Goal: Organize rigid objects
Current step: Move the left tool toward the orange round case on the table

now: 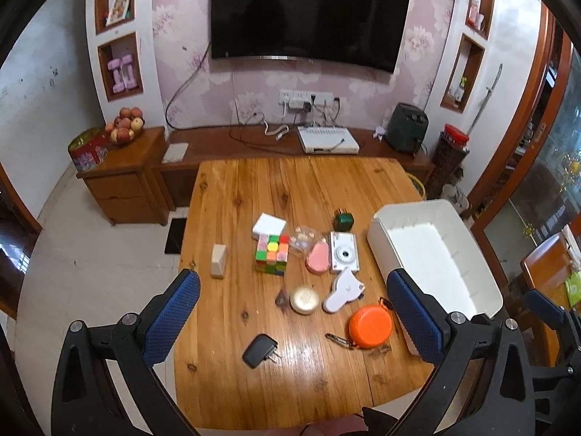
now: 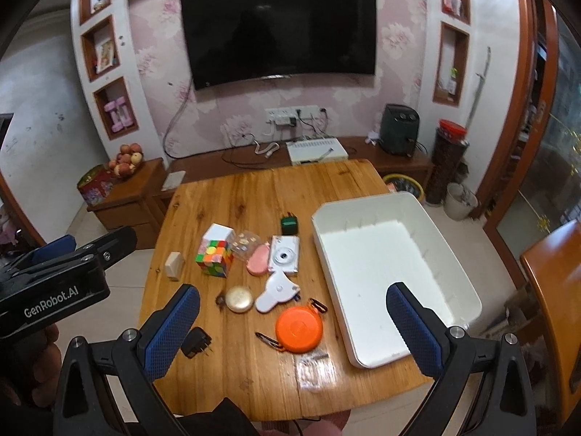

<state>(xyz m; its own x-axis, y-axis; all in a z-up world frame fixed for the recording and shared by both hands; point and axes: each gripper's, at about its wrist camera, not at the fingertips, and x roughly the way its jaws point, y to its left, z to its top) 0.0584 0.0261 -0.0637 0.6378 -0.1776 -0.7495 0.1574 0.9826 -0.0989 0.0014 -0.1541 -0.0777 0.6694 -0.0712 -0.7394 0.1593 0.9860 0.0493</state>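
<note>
Small rigid items lie scattered on a wooden table [image 1: 254, 189]: a colour cube [image 1: 271, 253], a white box [image 1: 268, 226], a beige block [image 1: 218, 260], a pink case [image 1: 318, 258], a white toy camera [image 1: 344, 251], a green box [image 1: 343, 218], a gold round tin [image 1: 305, 300], a white tape dispenser [image 1: 343, 290], an orange round tape measure [image 1: 370, 326] and a black plug [image 1: 258, 350]. An empty white bin [image 1: 428, 250] stands at the table's right side. My left gripper [image 1: 292, 314] hovers open above the near items. My right gripper [image 2: 292, 321] is open too, over the orange tape measure [image 2: 299, 328] and the bin [image 2: 385, 276].
A low wooden TV bench [image 1: 254, 145] with a white set-top box [image 1: 326, 139] runs behind the table, a side cabinet [image 1: 123, 178] with a fruit bowl at its left. A wooden chair [image 2: 555, 301] stands right of the bin. The left gripper's body [image 2: 54, 283] shows at the right view's left edge.
</note>
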